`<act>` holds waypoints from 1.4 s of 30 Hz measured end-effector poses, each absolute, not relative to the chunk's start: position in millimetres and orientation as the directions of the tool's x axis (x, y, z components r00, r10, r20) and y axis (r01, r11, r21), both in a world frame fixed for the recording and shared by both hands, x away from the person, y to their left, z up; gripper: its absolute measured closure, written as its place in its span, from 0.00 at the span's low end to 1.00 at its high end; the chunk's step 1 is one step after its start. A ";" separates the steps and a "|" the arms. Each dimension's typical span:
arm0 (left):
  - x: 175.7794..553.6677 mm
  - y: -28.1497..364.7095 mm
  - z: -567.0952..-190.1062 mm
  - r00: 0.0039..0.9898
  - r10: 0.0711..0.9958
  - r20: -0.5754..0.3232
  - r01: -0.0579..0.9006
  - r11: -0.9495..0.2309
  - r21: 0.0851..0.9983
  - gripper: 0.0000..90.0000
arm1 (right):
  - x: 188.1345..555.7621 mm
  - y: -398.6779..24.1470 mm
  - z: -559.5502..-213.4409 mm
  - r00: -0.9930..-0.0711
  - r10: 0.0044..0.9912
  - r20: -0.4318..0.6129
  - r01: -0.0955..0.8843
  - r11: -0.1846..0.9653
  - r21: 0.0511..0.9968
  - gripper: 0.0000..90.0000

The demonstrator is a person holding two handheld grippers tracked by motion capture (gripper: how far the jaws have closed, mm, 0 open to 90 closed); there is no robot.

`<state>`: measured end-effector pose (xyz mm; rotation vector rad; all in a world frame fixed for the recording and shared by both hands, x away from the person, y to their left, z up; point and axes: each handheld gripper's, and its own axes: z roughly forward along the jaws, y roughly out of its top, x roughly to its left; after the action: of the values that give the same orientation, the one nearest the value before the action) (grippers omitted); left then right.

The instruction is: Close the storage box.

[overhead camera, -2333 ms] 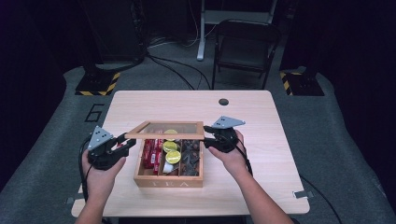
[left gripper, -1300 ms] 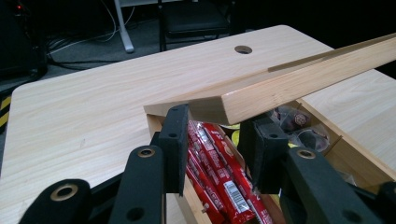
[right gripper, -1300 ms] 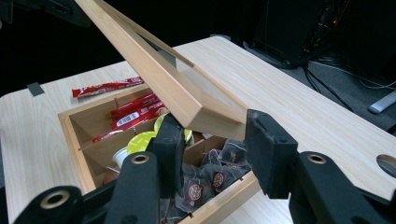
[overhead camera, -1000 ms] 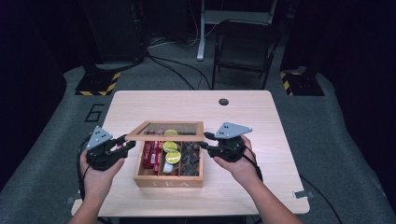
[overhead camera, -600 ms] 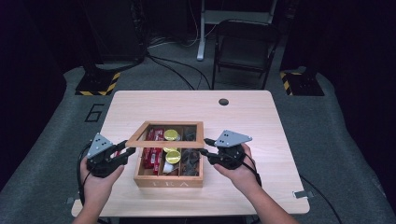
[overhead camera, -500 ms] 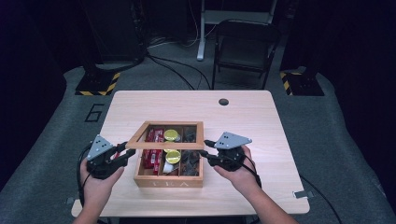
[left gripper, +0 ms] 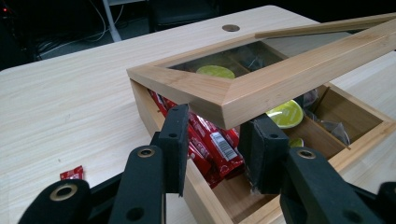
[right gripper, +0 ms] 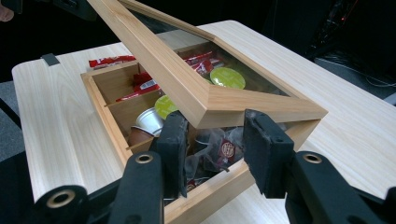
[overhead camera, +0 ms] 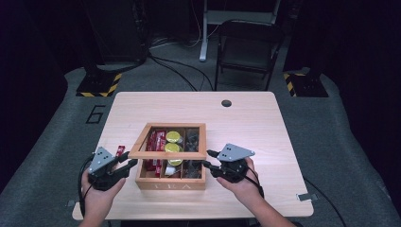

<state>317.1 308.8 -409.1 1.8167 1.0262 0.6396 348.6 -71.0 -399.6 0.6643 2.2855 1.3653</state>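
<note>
A wooden box (overhead camera: 170, 183) with compartments stands on the table, holding red sachets (overhead camera: 153, 142), yellow-lidded capsules (overhead camera: 173, 137) and dark tea bags (overhead camera: 191, 139). Its glass-paned lid (overhead camera: 165, 154) is hinged at the far side and hangs at a shallow tilt above the box. My left gripper (overhead camera: 131, 163) is shut on the lid's front left corner (left gripper: 224, 105). My right gripper (overhead camera: 208, 158) is shut on the front right corner (right gripper: 210, 109). In both gripper views the corner sits between the black pads, with a gap below it to the box rim.
A loose red sachet (overhead camera: 119, 151) lies on the table (overhead camera: 265, 137) left of the box, close to my left hand. A cable hole (overhead camera: 226, 102) sits near the far edge. A folding chair (overhead camera: 246, 42) and stand bases are on the floor beyond.
Both hands have sunk toward the table with the lid between them. The lid has swung down from a steep tilt to a shallow one over the box.
</note>
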 end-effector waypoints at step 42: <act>305.2 311.4 -457.1 0.536 0.843 -0.043 0.440 -0.236 0.866 0.67 | 331.2 -69.5 -444.4 -0.815 0.577 -0.044 0.256 0.428 0.867 0.64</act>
<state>305.2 311.4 -457.1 1.8639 1.0541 0.5561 331.2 -69.5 -444.4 0.7153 2.3517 1.3409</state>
